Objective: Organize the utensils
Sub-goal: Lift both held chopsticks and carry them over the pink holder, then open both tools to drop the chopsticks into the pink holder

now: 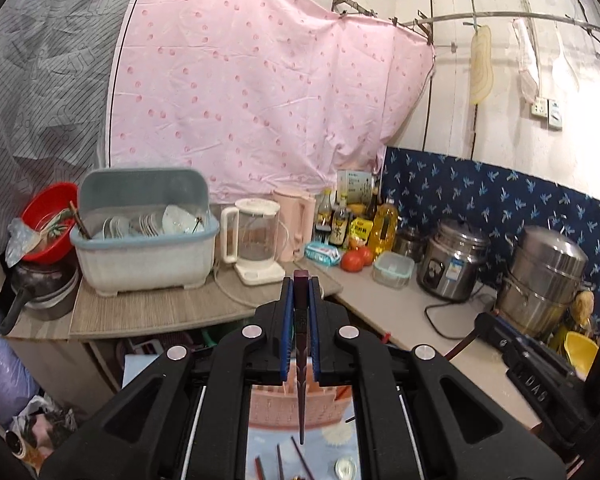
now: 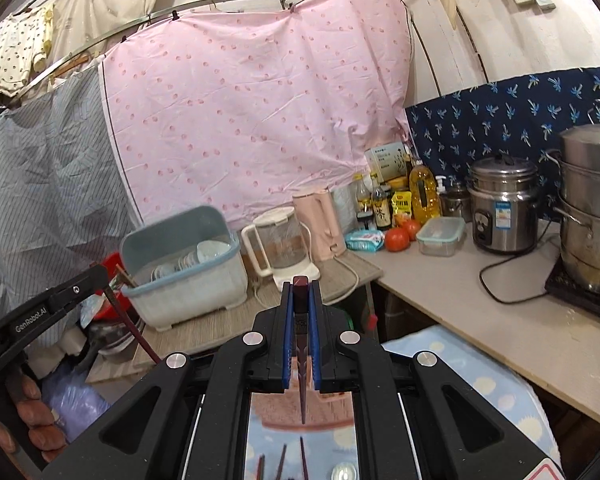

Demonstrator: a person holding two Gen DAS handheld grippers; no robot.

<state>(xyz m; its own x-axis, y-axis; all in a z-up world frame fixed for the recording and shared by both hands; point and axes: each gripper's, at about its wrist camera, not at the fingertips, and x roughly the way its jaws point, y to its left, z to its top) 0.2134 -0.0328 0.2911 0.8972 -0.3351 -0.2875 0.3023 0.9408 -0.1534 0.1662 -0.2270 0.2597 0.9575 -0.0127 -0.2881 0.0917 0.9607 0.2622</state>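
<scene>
Left gripper and right gripper fingers each pinch one dark chopstick at centre frame, its lower end cut off behind the body, loose chopsticks and pink basket partly hidden at bottom centre.

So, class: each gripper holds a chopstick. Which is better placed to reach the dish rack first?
Probably left: the left gripper and its chopstick hang right beside the dish rack, nearer than the right gripper.
</scene>
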